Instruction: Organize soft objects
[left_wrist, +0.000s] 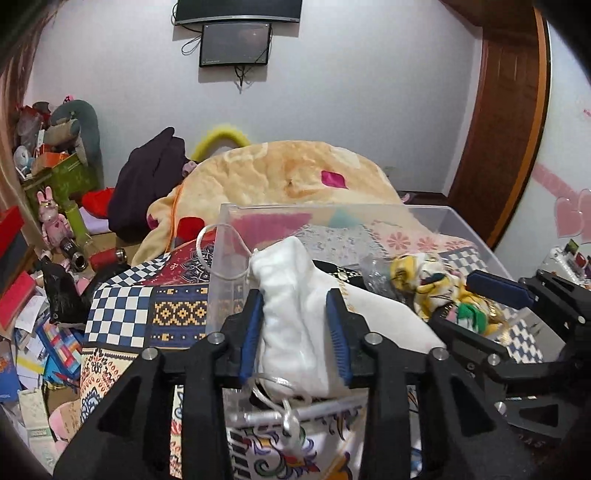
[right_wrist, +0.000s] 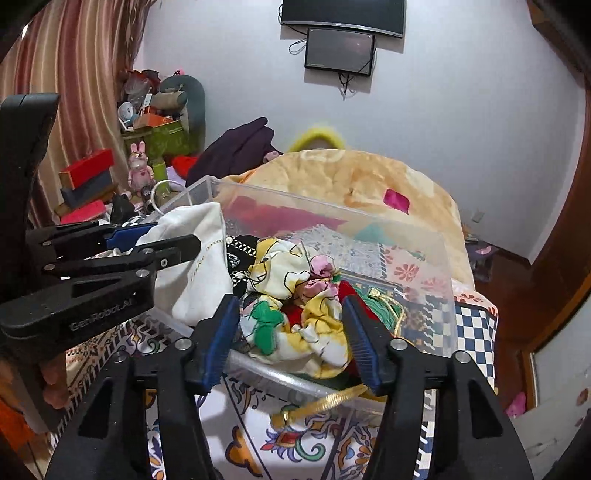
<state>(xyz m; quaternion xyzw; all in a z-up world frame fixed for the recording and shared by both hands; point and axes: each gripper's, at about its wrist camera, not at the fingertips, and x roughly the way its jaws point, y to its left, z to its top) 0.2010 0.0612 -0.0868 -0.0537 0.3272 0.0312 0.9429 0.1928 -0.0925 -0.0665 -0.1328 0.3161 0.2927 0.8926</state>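
The left gripper (left_wrist: 295, 328) is clamped on a white drawstring pouch (left_wrist: 291, 306), whose body sits squarely between the blue pads at the near left corner of the clear plastic bin (left_wrist: 465, 221). To the right, the right gripper (right_wrist: 291, 339) has its pads either side of a yellow floral cloth bundle (right_wrist: 295, 306) lying inside the bin at its near wall; whether they press it or stand just clear, I cannot tell. The bin rests on a patterned quilt (left_wrist: 122, 310), with a peach blanket (left_wrist: 295, 173) heaped beyond
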